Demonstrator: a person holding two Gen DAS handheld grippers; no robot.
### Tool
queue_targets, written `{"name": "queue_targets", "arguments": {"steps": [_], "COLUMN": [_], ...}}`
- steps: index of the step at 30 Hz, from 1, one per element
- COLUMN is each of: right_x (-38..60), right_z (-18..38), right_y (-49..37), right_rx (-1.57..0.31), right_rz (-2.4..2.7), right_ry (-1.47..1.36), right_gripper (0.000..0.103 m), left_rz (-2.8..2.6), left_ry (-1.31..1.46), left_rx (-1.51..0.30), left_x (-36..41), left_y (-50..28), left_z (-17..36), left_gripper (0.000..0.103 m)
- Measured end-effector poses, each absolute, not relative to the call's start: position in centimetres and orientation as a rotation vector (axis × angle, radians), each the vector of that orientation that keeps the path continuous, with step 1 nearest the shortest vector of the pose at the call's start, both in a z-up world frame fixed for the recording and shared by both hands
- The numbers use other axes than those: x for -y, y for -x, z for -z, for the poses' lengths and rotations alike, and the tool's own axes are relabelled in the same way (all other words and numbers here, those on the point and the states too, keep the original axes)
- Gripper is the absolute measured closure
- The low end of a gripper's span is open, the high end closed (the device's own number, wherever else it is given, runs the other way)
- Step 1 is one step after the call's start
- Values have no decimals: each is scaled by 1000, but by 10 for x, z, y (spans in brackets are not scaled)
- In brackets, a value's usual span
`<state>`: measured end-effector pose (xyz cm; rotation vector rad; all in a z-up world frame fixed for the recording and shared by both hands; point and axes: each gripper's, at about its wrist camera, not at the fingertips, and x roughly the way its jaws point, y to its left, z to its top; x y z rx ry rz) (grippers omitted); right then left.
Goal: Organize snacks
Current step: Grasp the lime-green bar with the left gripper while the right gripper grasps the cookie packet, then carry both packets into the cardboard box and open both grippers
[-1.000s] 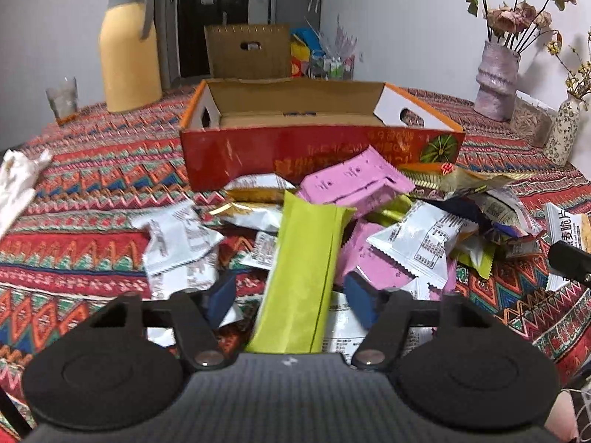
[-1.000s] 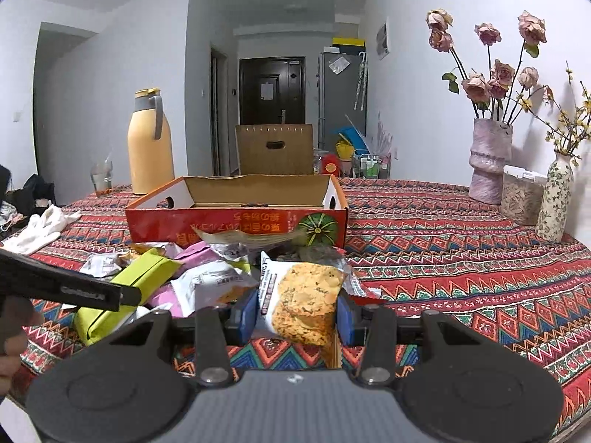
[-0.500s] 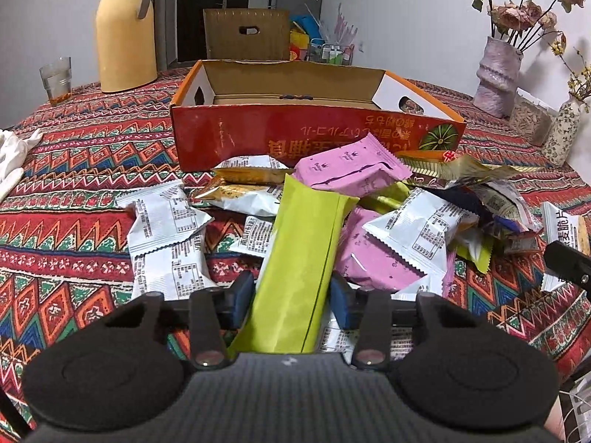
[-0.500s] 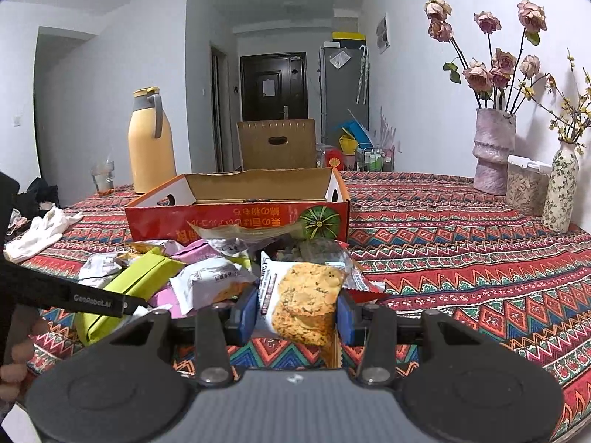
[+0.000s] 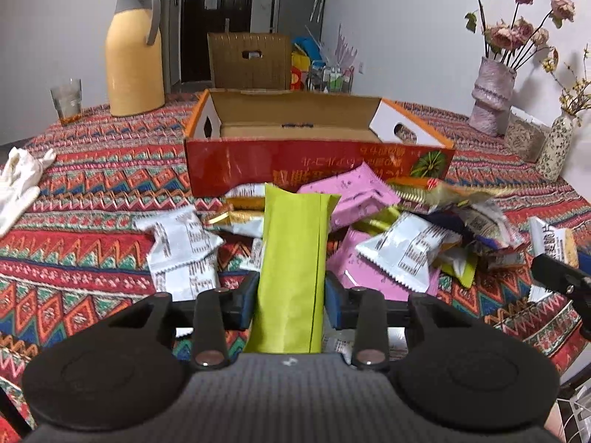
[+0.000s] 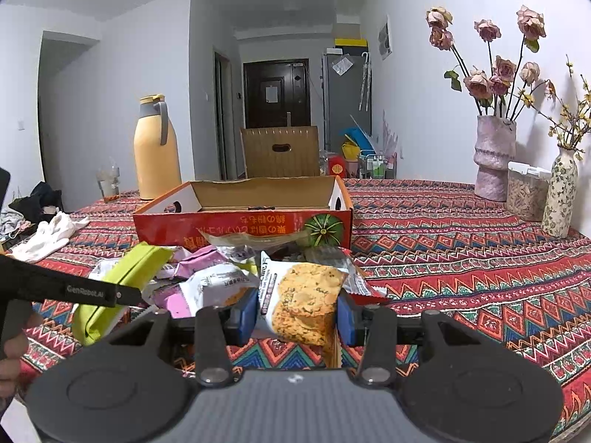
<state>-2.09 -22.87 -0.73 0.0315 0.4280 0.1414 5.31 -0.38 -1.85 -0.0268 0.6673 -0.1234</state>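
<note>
A heap of loose snack packets [image 5: 399, 232] lies on the patterned tablecloth in front of an open red cardboard box [image 5: 317, 168]. My left gripper [image 5: 290, 297] has a long green packet [image 5: 291, 258] between its blue pads. The jaws are closing, and both pads touch the packet's sides. In the right wrist view my right gripper [image 6: 295, 312] is shut on a white packet picturing a golden biscuit [image 6: 306, 299]. It is held just above the cloth, short of the red box [image 6: 240, 223]. The green packet [image 6: 122, 284] and the left gripper's black finger [image 6: 74, 289] show at the left there.
A yellow thermos jug [image 5: 135, 51] and a glass [image 5: 68, 99] stand at the back left. A white cloth [image 5: 18, 184] lies at the left edge. Two vases [image 5: 493, 99] [image 5: 554, 147] and a jar [image 5: 522, 136] stand at the right. Behind the table is a chair back [image 5: 249, 61].
My left gripper's jaws have closed from wide apart onto the green packet. The right gripper has kept still with the biscuit packet in it.
</note>
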Motion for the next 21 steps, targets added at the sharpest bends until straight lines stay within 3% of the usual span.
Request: {"name": "queue_targets", "arguments": {"steps": [21], "right_x": [232], "right_z": [-46], "right_y": [-33], "right_rx": [-321], "right_rz": [-205], "right_ry": [-57], "right_gripper": [60], "left_rz": [78], "left_ry": [41], "left_rx": [-497], "left_x": [8], "left_y": [-80], "left_z": [-57], "left_gripper": [66]}}
